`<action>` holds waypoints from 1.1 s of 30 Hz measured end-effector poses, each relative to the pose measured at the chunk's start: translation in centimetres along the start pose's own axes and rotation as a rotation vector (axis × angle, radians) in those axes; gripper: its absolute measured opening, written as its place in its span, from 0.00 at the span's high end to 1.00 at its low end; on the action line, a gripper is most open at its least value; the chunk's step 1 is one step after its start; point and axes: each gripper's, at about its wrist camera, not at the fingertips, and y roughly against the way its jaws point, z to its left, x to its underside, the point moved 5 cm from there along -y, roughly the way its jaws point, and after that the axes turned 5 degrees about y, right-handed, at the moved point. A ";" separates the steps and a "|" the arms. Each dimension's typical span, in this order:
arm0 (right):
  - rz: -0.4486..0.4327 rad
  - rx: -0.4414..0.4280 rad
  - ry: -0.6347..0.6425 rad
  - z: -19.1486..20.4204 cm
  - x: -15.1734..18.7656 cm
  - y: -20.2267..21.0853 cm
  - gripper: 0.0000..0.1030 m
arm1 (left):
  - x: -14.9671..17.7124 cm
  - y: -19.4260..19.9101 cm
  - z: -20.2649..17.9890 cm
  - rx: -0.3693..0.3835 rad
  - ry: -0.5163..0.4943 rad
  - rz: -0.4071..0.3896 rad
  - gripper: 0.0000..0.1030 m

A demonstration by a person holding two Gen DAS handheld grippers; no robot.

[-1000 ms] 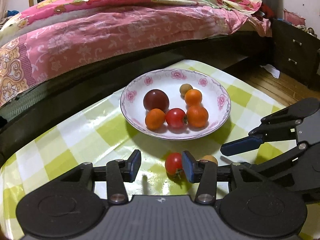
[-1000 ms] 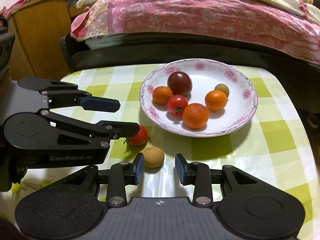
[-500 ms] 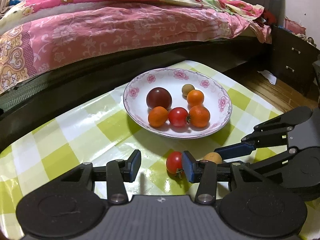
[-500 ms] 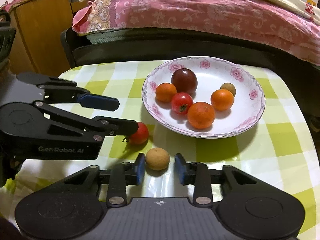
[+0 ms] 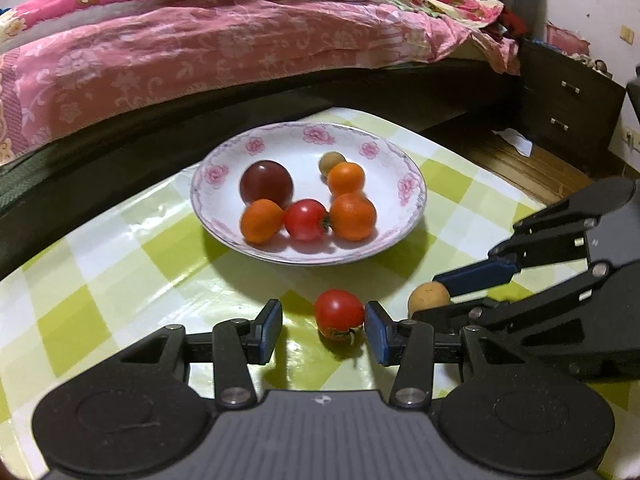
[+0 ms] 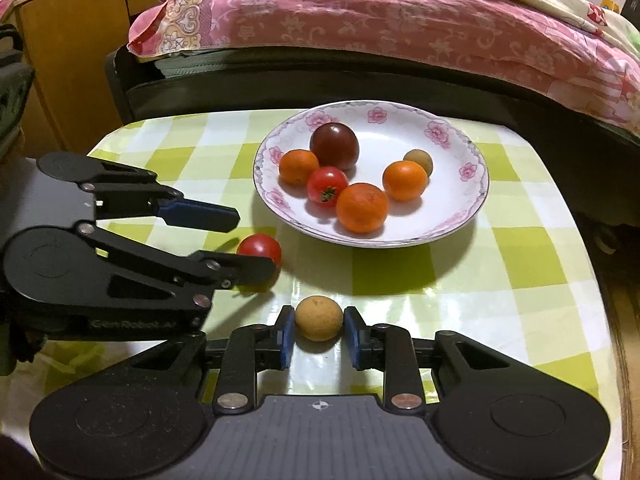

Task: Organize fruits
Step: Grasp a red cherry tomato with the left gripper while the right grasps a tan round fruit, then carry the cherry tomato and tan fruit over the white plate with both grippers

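Tools are being brought onto the last two loose fruits. At the lower centre of the right wrist frame, the right tool (image 6: 318, 336) is being closed around a tan fruit (image 6: 319, 318); its blue pads (image 6: 285, 338) are being seen at the fruit's sides, seemingly touching, though a firm clamp cannot be told. In the left wrist frame, the left tool (image 5: 322, 330) is being held apart around a tomato (image 5: 339, 313), which is sitting hard against the right-hand pad with a wide gap on the other side.

Both fruits are lying on the desk (image 5: 120, 264) just below the plate (image 5: 412, 188), where six fruits are already being kept.

For a good grasp, the left tool is probably best being shifted rightward so the tomato is centred before closing; otherwise it is likely being pushed sideways. Closing is best being done slowly and across the widest part, since both fruits are round and free to roll.

The tomato is looking smooth and glossy, the tan fruit matte and rough. The desk cover is a shiny green-and-white check, probably slick. The plate is glazed white with pink flowers.
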 end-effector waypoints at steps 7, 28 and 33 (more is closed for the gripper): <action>0.013 0.022 -0.024 -1.1 0.2 0.6 0.78 | 0.3 -0.8 -0.9 -0.008 -0.009 -0.010 0.52; 0.031 0.062 -0.070 -1.3 1.7 1.7 0.78 | 2.1 1.8 -2.6 -0.064 -0.001 0.033 0.67; 0.045 0.070 -0.045 -0.3 2.3 2.2 0.78 | 3.3 2.4 -3.3 -0.078 -0.011 0.062 0.67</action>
